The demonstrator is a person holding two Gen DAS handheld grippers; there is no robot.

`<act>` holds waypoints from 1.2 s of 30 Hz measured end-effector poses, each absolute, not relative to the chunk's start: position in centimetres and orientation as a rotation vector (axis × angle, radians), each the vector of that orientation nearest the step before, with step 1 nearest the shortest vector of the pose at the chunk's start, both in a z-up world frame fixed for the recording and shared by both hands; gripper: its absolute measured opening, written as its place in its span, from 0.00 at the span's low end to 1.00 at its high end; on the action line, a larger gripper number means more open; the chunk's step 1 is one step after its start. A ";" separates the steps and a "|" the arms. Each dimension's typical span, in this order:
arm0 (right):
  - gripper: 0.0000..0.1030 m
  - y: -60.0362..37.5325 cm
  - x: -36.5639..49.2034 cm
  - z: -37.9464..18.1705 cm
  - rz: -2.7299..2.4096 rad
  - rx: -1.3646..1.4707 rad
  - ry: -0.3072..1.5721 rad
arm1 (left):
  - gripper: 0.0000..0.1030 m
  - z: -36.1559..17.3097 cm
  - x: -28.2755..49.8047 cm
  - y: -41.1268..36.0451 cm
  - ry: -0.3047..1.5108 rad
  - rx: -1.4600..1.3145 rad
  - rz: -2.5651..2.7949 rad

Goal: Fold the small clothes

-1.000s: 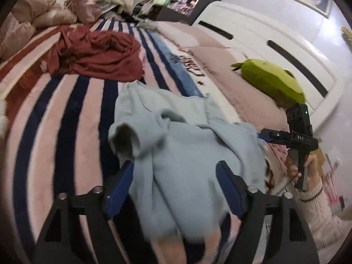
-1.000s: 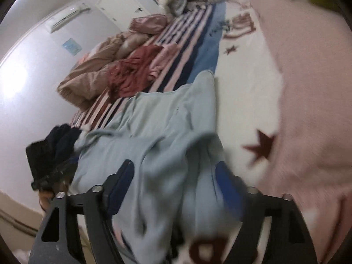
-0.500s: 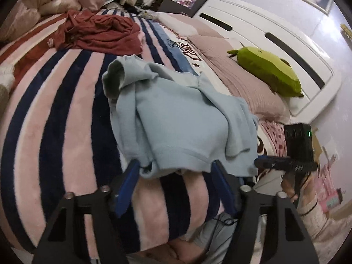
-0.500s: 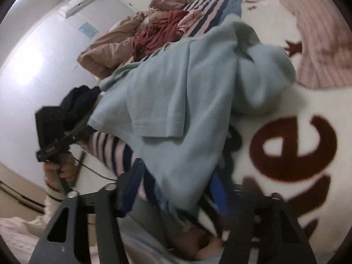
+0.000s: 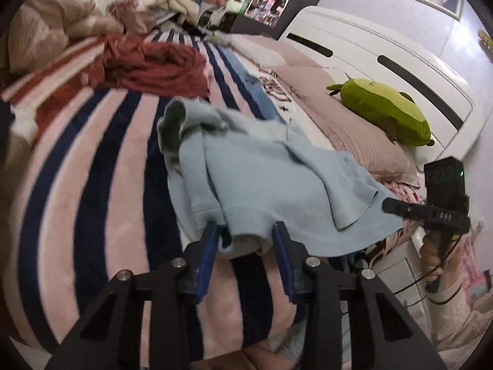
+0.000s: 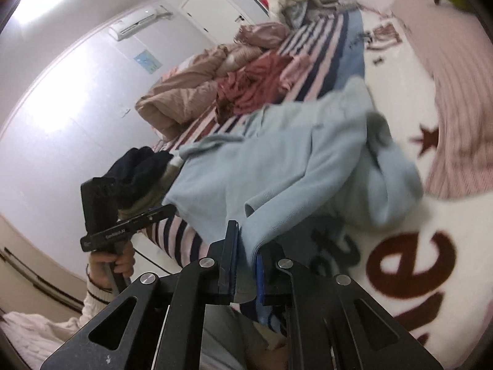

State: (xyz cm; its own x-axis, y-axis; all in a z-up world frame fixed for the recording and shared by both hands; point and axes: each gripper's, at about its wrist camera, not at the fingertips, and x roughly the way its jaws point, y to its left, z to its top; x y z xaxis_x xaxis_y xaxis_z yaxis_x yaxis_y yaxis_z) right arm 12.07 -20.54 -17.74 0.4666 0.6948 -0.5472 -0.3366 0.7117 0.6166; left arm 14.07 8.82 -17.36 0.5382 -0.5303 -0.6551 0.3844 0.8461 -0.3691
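Observation:
A light blue sweatshirt (image 5: pixel 265 172) lies bunched on the striped bed blanket (image 5: pixel 92 185), its hem toward me. My left gripper (image 5: pixel 246 240) has its blue jaws close on either side of the hem's left end, cloth between them. My right gripper (image 6: pixel 246 256) is shut on the sweatshirt's (image 6: pixel 292 160) right hem corner at the bed's near edge. Each gripper shows in the other's view: the right one (image 5: pixel 443 212) at the far right, the left one (image 6: pixel 123 225) at the left.
A crumpled dark red garment (image 5: pixel 154 67) lies farther up the bed. A green plush toy (image 5: pixel 385 111) rests on the pink pillow (image 5: pixel 348 123) by the white headboard (image 5: pixel 385 55). A beige duvet (image 6: pixel 185 92) is heaped at the far side.
Both grippers have drawn back to the sweatshirt's hem at the bed edge and closed their jaws on it. The sweatshirt has been pulled flatter toward me.

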 end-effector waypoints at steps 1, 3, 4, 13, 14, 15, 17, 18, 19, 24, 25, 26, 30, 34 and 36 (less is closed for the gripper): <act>0.04 -20.6 12.3 -17.3 0.659 0.456 0.868 | 0.32 -17.1 14.2 8.6 0.833 -0.177 -0.550; 0.04 -20.7 12.8 -16.6 0.661 0.453 0.856 | 0.26 -16.7 14.7 8.4 0.831 -0.175 -0.550; 0.03 -20.8 13.3 -16.2 0.664 0.453 0.848 | 0.06 -16.4 15.1 8.3 0.829 -0.169 -0.556; 0.03 -23.1 21.9 -11.6 0.525 0.448 0.767 | 0.03 -9.2 21.6 7.4 0.716 -0.098 -0.510; 0.02 -23.5 23.7 -11.3 0.481 0.445 0.760 | 0.02 -8.5 23.8 7.2 0.692 -0.090 -0.456; 0.03 -23.8 25.5 -11.3 0.425 0.444 0.757 | 0.03 -8.2 25.9 7.1 0.675 -0.088 -0.398; 0.05 -24.6 28.8 -12.0 0.326 0.431 0.765 | 0.15 -8.3 29.6 7.2 0.700 -0.132 -0.355; 0.11 -24.8 30.2 -12.8 0.294 0.421 0.791 | 0.43 -8.8 31.4 7.6 0.752 -0.178 -0.336; 0.36 -25.1 31.7 -13.9 0.247 0.414 0.846 | 0.58 -9.2 32.1 7.8 0.783 -0.200 -0.321; 0.55 -26.9 28.8 -15.1 0.261 0.418 0.829 | 0.62 -12.0 27.7 9.3 0.843 -0.166 -0.381; 0.55 -27.1 27.6 -15.5 0.255 0.390 0.844 | 0.62 -12.8 26.7 9.4 0.865 -0.156 -0.394; 0.55 -27.1 26.3 -16.0 0.259 0.365 0.865 | 0.62 -13.4 26.0 9.4 0.887 -0.152 -0.409; 0.55 -26.0 22.4 -18.9 0.281 0.296 0.976 | 0.62 -17.2 21.1 9.1 0.961 -0.171 -0.514; 0.05 -25.1 19.5 -20.7 0.234 0.231 0.956 | 0.35 -19.2 17.7 7.5 0.935 -0.110 -0.517; 0.05 -25.9 18.6 -21.2 0.196 0.262 0.922 | 0.08 -19.6 17.0 7.8 0.941 -0.135 -0.503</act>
State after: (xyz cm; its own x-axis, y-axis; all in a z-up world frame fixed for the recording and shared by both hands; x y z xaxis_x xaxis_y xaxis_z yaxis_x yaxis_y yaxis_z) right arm 18.64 -25.89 -21.22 0.5901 0.2780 -0.7580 -0.0549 0.9505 0.3059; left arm 17.00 7.80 -19.56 0.4836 -0.4693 -0.7389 0.3539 0.8769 -0.3253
